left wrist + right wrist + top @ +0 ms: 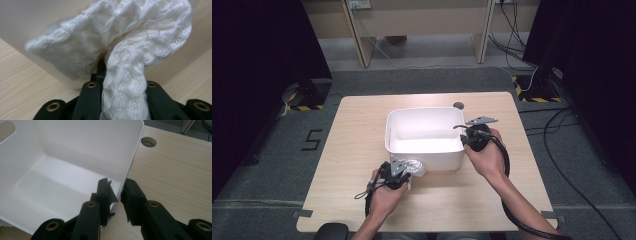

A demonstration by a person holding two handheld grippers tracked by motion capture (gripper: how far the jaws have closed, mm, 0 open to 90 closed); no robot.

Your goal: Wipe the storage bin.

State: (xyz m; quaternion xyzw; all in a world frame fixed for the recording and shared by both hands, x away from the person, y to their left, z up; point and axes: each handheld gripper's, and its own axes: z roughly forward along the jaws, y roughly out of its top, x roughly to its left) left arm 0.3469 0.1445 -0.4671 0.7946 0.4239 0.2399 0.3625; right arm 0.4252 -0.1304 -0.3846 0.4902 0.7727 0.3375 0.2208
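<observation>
A white knitted cloth (416, 166) (120, 45) bunches up against the near outer wall of a white plastic bin (424, 111) on the wooden table (357, 125). My left gripper (406, 171) (122, 80) is shut on a rope-like fold of that cloth, low over the table just in front of the bin. My right gripper (467, 140) (117, 188) straddles the bin's right wall (130, 162), one jaw inside and one outside, pinching the rim near the front corner. Inside, the bin (62, 177) holds nothing.
A round cable hole (458, 105) (148, 142) sits in the table just behind the bin. Black cables trail from both grippers toward the near edge. Beyond the table are grey carpet, a taped "5" (312, 140) and wooden furniture legs (362, 45).
</observation>
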